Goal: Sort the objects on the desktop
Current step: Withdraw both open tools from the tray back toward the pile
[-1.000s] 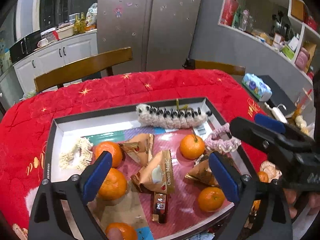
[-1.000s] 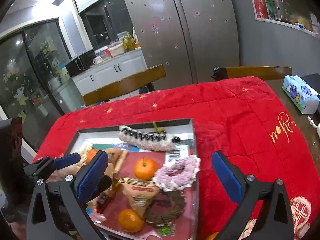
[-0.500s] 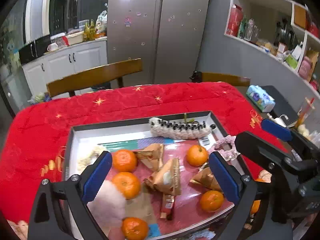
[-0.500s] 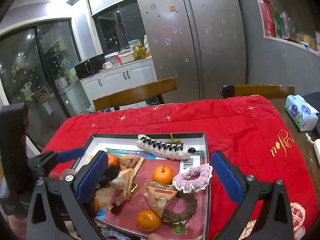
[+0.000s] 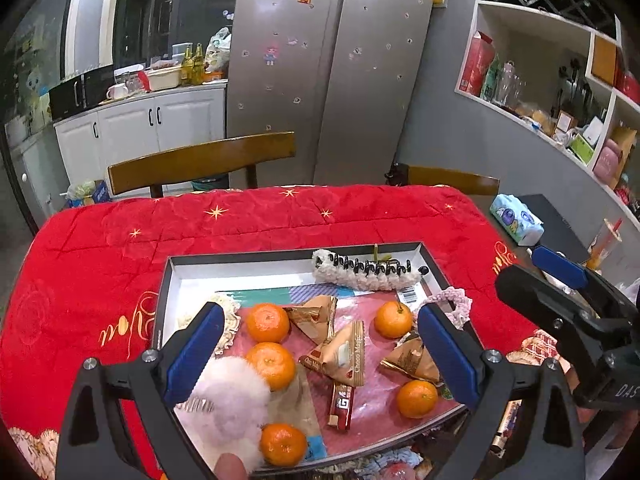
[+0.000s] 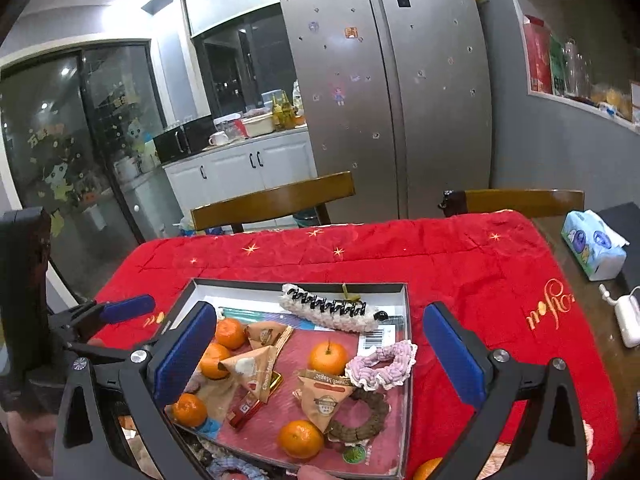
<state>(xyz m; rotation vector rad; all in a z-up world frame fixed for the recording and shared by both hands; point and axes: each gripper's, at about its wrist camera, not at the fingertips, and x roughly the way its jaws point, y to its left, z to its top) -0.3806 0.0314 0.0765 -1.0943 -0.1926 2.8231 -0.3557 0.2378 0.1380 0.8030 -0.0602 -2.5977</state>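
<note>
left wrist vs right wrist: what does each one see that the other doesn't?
Left wrist only: a white fluffy pom-pom at the tray's near-left corner, and wall shelves.
Right wrist only: a brown braided scrunchie, a white charger, and a glass sliding door.
Both: the tray, oranges, the pink scrunchie, the hair claw, and both open hand-held grippers.

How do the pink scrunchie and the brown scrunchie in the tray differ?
The pink scrunchie is pale, with a frilly white edge, and lies squashed long against the tray wall, over its rim. The brown scrunchie is dark, knobbly, and lies as an open ring, partly under a triangular snack packet. Both are fabric loops on the tray's right side, touching each other.
</note>
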